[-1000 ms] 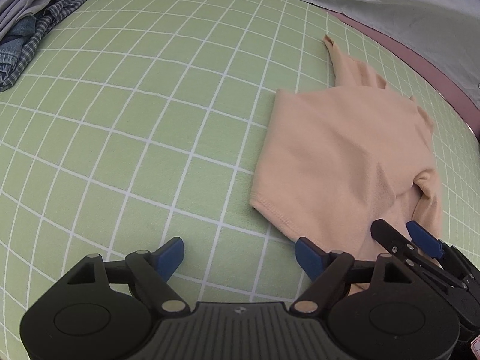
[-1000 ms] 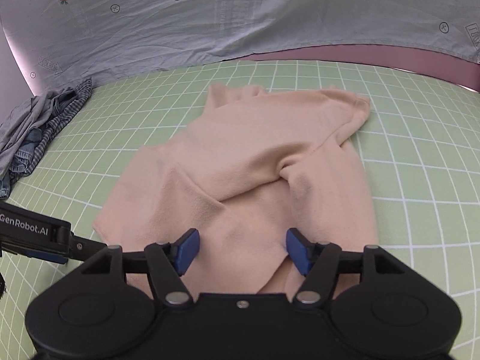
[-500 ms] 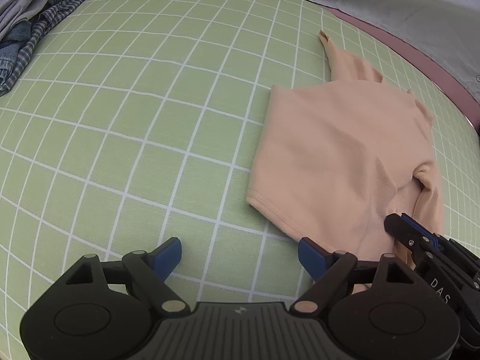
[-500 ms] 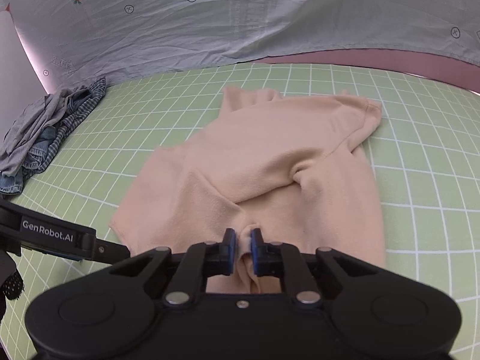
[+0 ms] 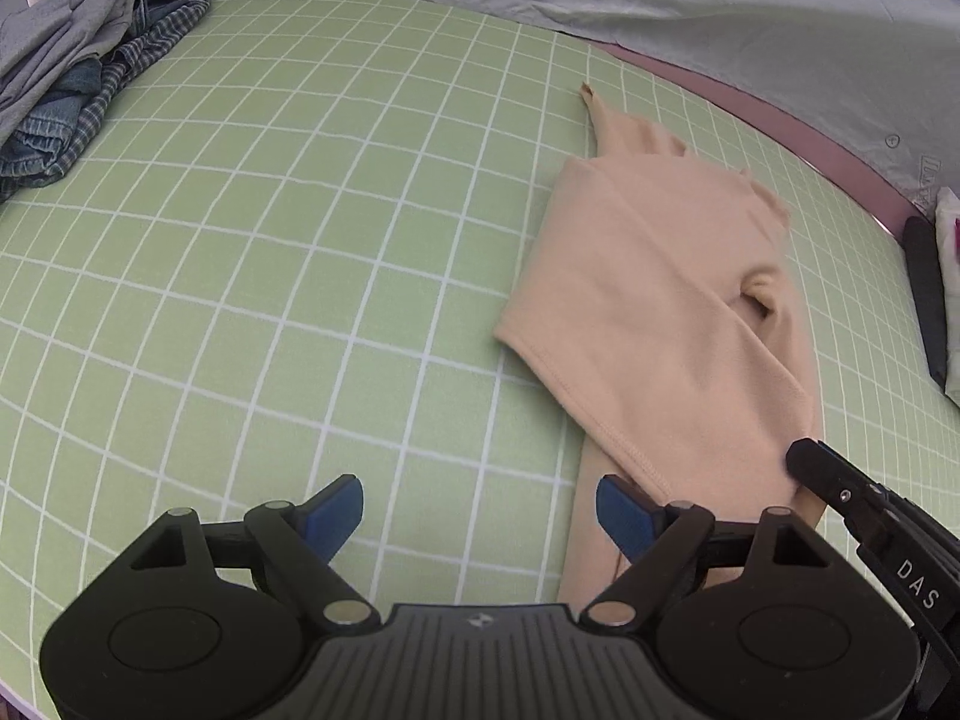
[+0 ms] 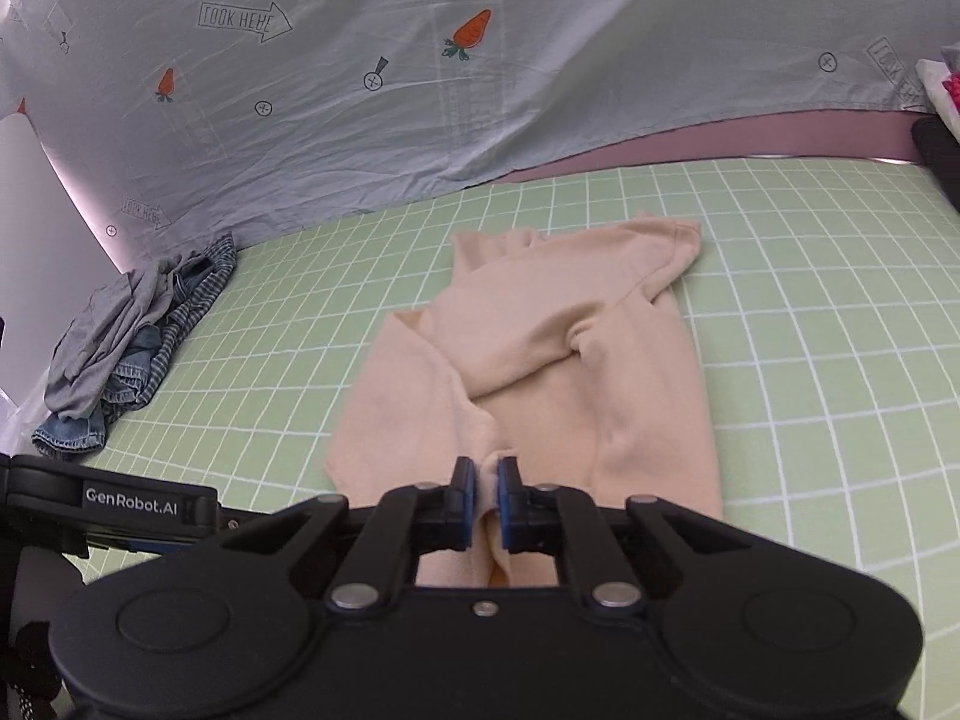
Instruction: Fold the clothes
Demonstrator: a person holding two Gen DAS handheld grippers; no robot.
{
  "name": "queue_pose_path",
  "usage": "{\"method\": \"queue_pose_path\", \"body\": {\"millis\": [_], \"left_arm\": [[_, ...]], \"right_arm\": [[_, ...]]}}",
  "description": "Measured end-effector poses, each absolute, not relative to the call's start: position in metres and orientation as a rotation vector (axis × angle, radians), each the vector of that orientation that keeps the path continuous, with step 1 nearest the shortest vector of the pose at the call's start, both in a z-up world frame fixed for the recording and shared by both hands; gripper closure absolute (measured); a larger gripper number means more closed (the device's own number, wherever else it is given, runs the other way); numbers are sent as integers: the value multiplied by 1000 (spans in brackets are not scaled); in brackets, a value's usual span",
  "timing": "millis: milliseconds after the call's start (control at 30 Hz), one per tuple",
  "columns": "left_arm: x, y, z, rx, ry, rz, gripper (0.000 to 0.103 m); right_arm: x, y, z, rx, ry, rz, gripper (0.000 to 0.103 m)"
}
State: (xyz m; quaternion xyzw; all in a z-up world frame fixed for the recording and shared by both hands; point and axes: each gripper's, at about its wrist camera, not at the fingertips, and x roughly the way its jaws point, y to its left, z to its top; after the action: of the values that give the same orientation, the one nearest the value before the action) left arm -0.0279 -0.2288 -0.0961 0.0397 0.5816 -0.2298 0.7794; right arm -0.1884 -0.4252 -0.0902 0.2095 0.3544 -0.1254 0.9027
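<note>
Peach garment (image 6: pixel 576 360) stretches lengthwise away from the right gripper (image 6: pixel 486 495), which pinches its near edge, while the left gripper (image 5: pixel 480 510) gapes empty beside its left hem.

The left gripper (image 5: pixel 480 507) is held angled steeply downward with its blue pads spread wide and nothing between them, while the right gripper (image 6: pixel 486 498), seen at four o'clock from it, is clamped on a fold of the peach garment (image 6: pixel 540 360).
</note>
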Motion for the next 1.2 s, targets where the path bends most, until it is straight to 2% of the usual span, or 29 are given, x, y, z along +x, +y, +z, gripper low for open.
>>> {"method": "queue_pose_path", "body": {"millis": [200, 600, 667, 700, 733, 767, 867, 900, 1000, 1200], "left_arm": [[-72, -228, -105, 158, 1281, -553, 18], [-124, -220, -113, 233, 1249, -604, 18], [-126, -214, -112, 228, 1253, -590, 18], [-126, -211, -112, 225, 1254, -584, 18], [-125, -209, -110, 221, 1251, -578, 18], [-125, -206, -109, 218, 1248, -572, 18], [-123, -199, -106, 209, 1242, -560, 18], [-122, -197, -105, 205, 1243, -557, 18], [-121, -193, -104, 200, 1243, -550, 18], [-125, -195, -106, 194, 1244, -575, 18]], "right_arm": [[-238, -415, -105, 479, 804, -315, 99], [-291, -399, -110, 460, 827, -349, 98], [-284, -398, -112, 448, 834, -338, 91], [-280, -398, -114, 441, 838, -338, 71], [-276, -397, -115, 434, 842, -338, 55], [-273, -396, -116, 426, 841, -337, 55], [-266, -393, -122, 410, 865, -319, 57], [-264, -393, -123, 408, 873, -313, 60], [-266, -392, -124, 436, 872, -285, 99], [-292, -391, -89, 504, 744, -312, 99]]}}
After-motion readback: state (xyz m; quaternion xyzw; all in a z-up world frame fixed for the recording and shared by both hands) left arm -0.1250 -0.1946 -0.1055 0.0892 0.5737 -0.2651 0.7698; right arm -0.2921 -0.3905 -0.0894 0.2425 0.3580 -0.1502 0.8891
